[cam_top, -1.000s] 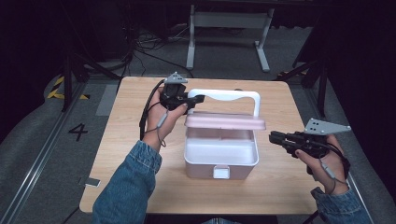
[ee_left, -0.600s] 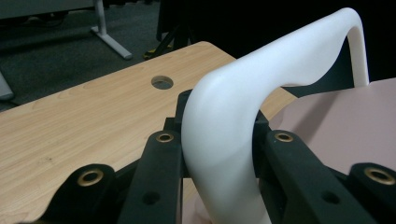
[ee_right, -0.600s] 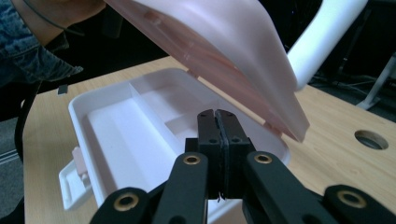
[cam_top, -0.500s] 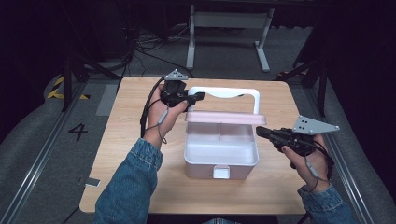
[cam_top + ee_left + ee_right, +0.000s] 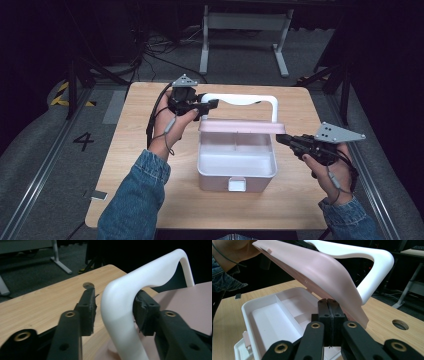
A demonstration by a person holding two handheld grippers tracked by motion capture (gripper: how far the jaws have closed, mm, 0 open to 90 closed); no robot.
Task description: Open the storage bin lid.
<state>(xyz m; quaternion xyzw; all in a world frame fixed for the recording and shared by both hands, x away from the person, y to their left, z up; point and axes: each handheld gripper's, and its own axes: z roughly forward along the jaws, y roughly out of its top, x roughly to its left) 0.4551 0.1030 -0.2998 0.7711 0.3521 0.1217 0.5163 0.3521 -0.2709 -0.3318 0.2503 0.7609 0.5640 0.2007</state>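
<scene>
box: pink plastic storage box sat mid-surface, a bit toward the near edge, open, white divided tray inside, small white latch on the front wall

lid: pink lid swung up on the far side, held roughly halfway open, tilted over the tray in the right gripper view

handle: white carry handle stuck up off the lid toward the far edge; corner of it right between the jaws in the left gripper view

left gripper: left gripper up at the handle's left corner, jaws spread on either side of the white bar; one pad looked pressed against the bar, the other stood off with a visible gap, so open around it rather than clamped

left hand: left hand wrapped round the gripper body, denim sleeve coming in from the bottom, cable looping down beside the wrist

right gripper: right gripper just off the box's right end, near the lid's right edge, tips pointed at it; jaws pressed flat together with nothing between them in its own view, couldn't tell whether touching the box

right hand: right hand holding it low at the right side, grey three-cornered plate on top

surface: light wood tabletop, round cable hole showing near the edge

floor: grey carpet with a painted "4" left of the surface, metal frame legs further back
</scene>
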